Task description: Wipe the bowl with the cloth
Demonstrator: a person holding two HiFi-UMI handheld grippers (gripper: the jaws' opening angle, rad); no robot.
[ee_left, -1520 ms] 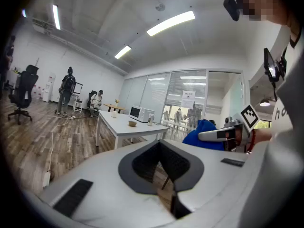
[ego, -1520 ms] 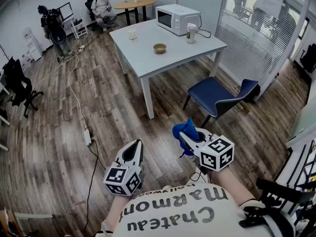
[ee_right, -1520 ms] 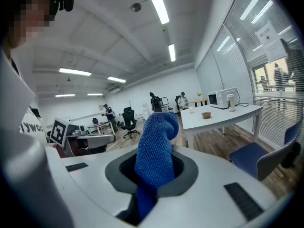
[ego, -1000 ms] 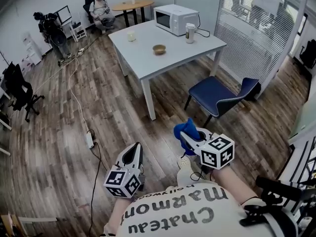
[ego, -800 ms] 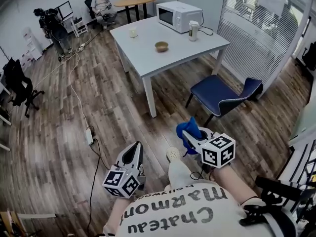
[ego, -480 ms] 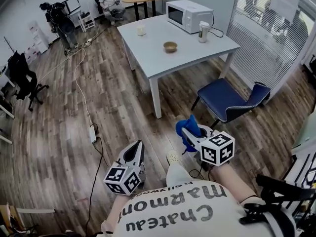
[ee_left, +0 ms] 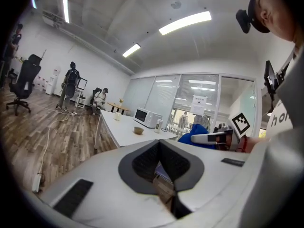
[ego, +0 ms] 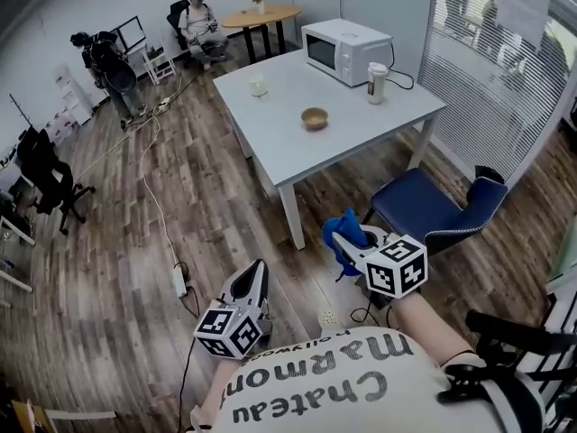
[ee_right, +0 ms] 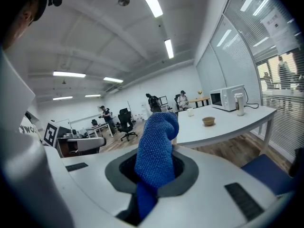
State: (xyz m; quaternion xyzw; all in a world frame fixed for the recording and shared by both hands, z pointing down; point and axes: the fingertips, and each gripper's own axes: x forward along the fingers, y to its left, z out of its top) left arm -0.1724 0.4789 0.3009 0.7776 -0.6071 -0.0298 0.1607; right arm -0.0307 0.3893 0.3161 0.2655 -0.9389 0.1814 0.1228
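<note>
A small tan bowl (ego: 315,118) (ee_left: 138,130) (ee_right: 208,121) stands near the middle of a white table (ego: 361,129), well ahead of both grippers. My right gripper (ego: 347,240) (ee_right: 156,158) is held at waist height over the floor, shut on a blue cloth (ego: 342,234) (ee_right: 154,148) that bunches up out of its jaws. My left gripper (ego: 256,274) (ee_left: 159,145) is level beside it, shut with nothing between its jaws. In the left gripper view the blue cloth (ee_left: 198,133) shows off to the right.
On the table stand a microwave (ego: 347,50), a lidded cup (ego: 376,82) and a small cup (ego: 258,86). A blue chair (ego: 431,211) sits at the table's near right corner. A cable and power strip (ego: 178,280) lie on the wooden floor. People (ego: 200,25) are at the far wall.
The person has walked toward the table, so table and bowl show nearer. Both grippers travelled forward with them; the right still grips the cloth and the left stays shut.
</note>
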